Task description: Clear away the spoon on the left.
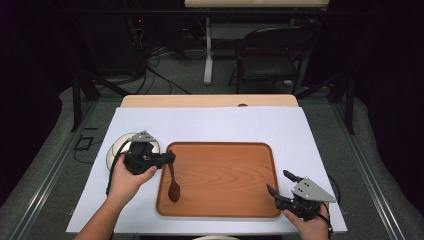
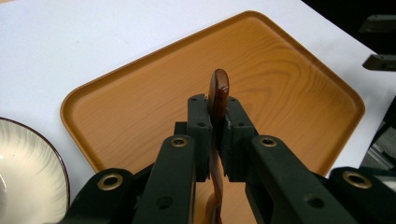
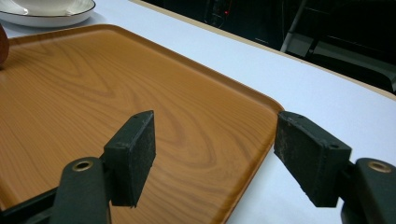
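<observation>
Spoon [image 1: 173, 181] work sits over the left end of the wooden tray [image 1: 225, 200], which is the largest thing on the white tabletop [image 1: 225, 125] and lies centred toward the near edge, its long sides running left to right. A pale bowl [image 1: 116, 147] rests on the tabletop just left of the tray, partly under the left gripper. The left gripper [image 1: 169, 159] is clamped on the spoon's handle near its top; in the left gripper view the handle end [image 2: 218, 91] stands up between the closed jaws. From that grip the spoon hangs down and toward the near side, its dark bowl end low over the tray's near-left area; whether it touches the tray I cannot tell. Its long axis runs roughly far to near. The right gripper [image 1: 281, 182] waits at the tray's near-right corner, jaws spread wide and holding nothing, well apart from the spoon. The left hand is plainly the nearer one. Open tray surface stretches to the right of the spoon, with only the low raised rim to clear.
</observation>
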Available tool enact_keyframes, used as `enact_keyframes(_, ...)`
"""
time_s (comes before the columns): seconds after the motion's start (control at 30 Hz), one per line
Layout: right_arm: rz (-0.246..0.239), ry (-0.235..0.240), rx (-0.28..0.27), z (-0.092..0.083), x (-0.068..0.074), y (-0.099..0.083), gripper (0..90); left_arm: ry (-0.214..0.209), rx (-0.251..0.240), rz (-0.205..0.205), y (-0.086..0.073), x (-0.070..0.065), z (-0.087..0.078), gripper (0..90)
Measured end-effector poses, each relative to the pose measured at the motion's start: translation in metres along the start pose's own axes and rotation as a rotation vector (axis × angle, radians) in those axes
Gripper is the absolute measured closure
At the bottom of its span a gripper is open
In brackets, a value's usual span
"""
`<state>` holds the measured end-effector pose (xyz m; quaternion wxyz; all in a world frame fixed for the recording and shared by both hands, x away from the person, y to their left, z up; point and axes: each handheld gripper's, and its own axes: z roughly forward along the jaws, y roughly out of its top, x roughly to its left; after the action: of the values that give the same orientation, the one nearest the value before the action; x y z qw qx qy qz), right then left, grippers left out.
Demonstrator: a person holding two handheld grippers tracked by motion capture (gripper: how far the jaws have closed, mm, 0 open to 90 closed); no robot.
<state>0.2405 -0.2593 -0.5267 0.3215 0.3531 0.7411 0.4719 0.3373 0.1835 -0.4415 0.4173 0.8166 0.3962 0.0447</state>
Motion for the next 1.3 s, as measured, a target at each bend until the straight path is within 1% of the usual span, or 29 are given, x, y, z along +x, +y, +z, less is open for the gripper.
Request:
enact_keyframes(0.03,0.000,0.000,0.000,0.000,0.000,0.000,29.0,0.000,0.000,0.000,0.000,0.000,0.000,84.0)
enact_keyframes(0.07,0.000,0.002,-0.001,0.000,0.000,0.000,29.1,-0.001,0.006,-0.010,0.002,0.004,0.004,84.0)
enact_keyframes(0.1,0.000,0.002,-0.001,0.000,0.000,0.000,29.1,-0.001,0.006,-0.010,0.002,0.004,0.004,83.9)
enact_keyframes(0.27,-0.003,0.002,-0.001,0.000,0.000,0.000,29.1,-0.007,0.012,-0.044,0.006,0.014,0.016,83.4)
enact_keyframes(0.3,-0.003,0.002,-0.001,0.000,0.000,0.000,29.1,-0.011,0.011,-0.056,0.006,0.016,0.019,83.4)
enact_keyframes(0.33,-0.001,0.003,-0.001,0.000,0.000,0.000,29.1,-0.015,0.017,-0.076,0.007,0.021,0.023,83.3)
enact_keyframes(0.37,-0.001,0.003,-0.001,0.000,0.000,0.000,29.1,-0.015,0.017,-0.076,0.007,0.021,0.023,83.2)
enact_keyframes(0.47,0.002,0.003,0.003,0.000,0.000,0.000,29.1,-0.021,0.016,-0.115,0.007,0.029,0.030,83.2)
enact_keyframes(0.53,-0.002,0.005,0.001,0.000,0.000,0.000,29.1,-0.018,0.018,-0.155,0.006,0.036,0.036,82.8)
enact_keyframes(0.57,-0.003,0.005,0.000,0.000,0.000,0.000,29.1,-0.018,0.018,-0.155,0.006,0.036,0.036,82.6)
enact_keyframes(0.6,-0.003,0.005,0.000,0.000,0.000,0.000,29.1,-0.005,0.018,-0.183,0.005,0.041,0.041,82.4)
enact_keyframes(0.63,-0.003,0.005,0.000,0.000,0.000,0.000,29.1,-0.005,0.018,-0.183,0.005,0.041,0.041,82.3)
enact_keyframes(0.67,-0.003,0.005,0.002,0.000,0.000,0.000,29.1,-0.006,0.018,-0.218,0.005,0.045,0.045,82.3)
enact_keyframes(0.7,-0.001,0.006,0.001,0.000,0.000,0.000,29.1,-0.001,0.017,-0.230,0.004,0.048,0.047,82.2)
enact_keyframes(0.73,-0.002,0.006,0.002,0.000,-0.001,0.000,29.1,-0.001,0.017,-0.230,0.004,0.048,0.047,82.1)
enact_keyframes(0.8,-0.001,0.006,0.003,0.000,-0.001,0.000,29.2,0.004,0.014,-0.265,0.003,0.052,0.051,82.1)
enact_keyframes(0.83,-0.001,0.006,0.003,0.000,-0.001,0.000,29.2,0.010,0.013,-0.275,0.003,0.054,0.053,82.1)
enact_keyframes(0.87,-0.001,0.007,0.003,0.000,-0.001,0.000,29.1,0.018,0.009,-0.304,0.002,0.058,0.057,82.0)
enact_keyframes(0.9,-0.001,0.007,0.003,0.000,-0.001,0.000,29.1,0.018,0.009,-0.304,0.002,0.058,0.057,82.0)
enact_keyframes(1.0,-0.004,0.007,-0.001,0.000,-0.001,0.000,29.2,0.034,0.011,-0.335,0.000,0.063,0.062,81.7)
enact_keyframes(1.03,-0.004,0.007,-0.001,0.000,-0.001,0.000,29.2,0.036,0.009,-0.347,-0.001,0.064,0.065,81.7)
enact_keyframes(1.07,-0.005,0.007,0.000,0.000,-0.001,0.000,29.2,0.048,0.009,-0.366,-0.002,0.066,0.068,81.5)
enact_keyframes(1.13,-0.005,0.008,-0.001,0.000,-0.001,0.000,29.2,0.051,0.012,-0.373,-0.003,0.068,0.070,81.4)
enact_keyframes(1.3,-0.007,0.010,-0.001,-0.001,-0.001,0.000,29.3,0.072,0.001,-0.416,-0.007,0.072,0.079,81.1)
